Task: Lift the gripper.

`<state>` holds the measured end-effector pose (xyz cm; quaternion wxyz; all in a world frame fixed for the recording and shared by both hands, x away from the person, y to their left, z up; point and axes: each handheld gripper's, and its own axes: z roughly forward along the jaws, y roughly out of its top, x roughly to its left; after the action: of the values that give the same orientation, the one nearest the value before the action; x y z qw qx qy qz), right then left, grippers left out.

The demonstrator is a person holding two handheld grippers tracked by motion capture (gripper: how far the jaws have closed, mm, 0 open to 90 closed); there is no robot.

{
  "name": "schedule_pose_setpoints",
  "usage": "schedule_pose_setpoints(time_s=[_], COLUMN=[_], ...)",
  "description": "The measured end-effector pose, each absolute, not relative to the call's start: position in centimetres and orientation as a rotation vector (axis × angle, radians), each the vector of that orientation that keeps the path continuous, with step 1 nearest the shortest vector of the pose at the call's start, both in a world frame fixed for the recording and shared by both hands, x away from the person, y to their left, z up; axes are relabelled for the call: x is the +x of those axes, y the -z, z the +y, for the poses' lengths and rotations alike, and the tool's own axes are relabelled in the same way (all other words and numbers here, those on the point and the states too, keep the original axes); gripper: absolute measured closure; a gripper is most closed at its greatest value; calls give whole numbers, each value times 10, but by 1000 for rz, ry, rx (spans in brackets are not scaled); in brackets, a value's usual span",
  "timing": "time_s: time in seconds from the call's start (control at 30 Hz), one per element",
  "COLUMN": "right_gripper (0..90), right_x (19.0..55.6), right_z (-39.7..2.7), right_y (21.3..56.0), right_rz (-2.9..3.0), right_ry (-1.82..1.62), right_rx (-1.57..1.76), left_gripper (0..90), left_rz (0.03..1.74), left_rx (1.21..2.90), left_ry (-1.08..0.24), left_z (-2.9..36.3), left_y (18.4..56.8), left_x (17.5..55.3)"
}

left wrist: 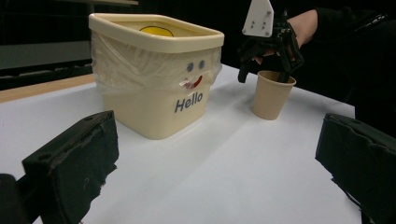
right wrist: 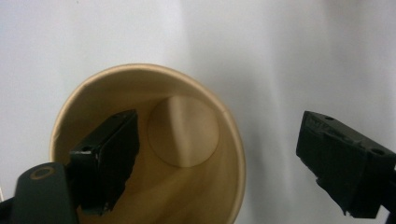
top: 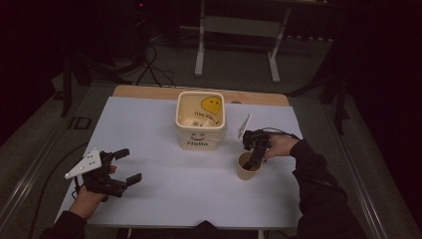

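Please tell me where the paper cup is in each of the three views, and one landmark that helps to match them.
High view: paper cup right of centre, under the right claw.
Left gripper view: upper right, beside the Hello bin.
Right gripper view: seen from above, one jaw inside.
Shared landmark: the white table.

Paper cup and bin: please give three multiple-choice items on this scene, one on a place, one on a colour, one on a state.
1. Where is the paper cup?
A. inside the bin
B. on the white table, near the right gripper
C. on the floor

2. What colour is the word "Hello" on the bin?
A. red
B. green
C. dark blue

3. How is the right gripper?
A. open, one jaw inside the cup
B. shut beside the cup
C. lying flat

Answers: 1 B, the cup stands on the table; 2 C, the lettering shows it; 3 A, its jaws straddle the rim.
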<state>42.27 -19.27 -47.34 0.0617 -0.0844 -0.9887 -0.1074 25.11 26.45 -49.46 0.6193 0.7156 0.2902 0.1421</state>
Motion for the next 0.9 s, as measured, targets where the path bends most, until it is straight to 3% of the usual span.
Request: schedule_pose_setpoints(time_s=[0.47,0.9], right_gripper=[119,116], right_x=[424,424], right_z=[-191,-190], right_y=[461,418], right_rz=[-2984,-3024], right_ry=[326,286], right_rx=[-256,-270], left_gripper=[5,5], left_rz=[664,662], left_rx=[1645,1642], left_ry=[-322,-319], left_z=[265,266], left_y=[494,493], left_x=[250,250])
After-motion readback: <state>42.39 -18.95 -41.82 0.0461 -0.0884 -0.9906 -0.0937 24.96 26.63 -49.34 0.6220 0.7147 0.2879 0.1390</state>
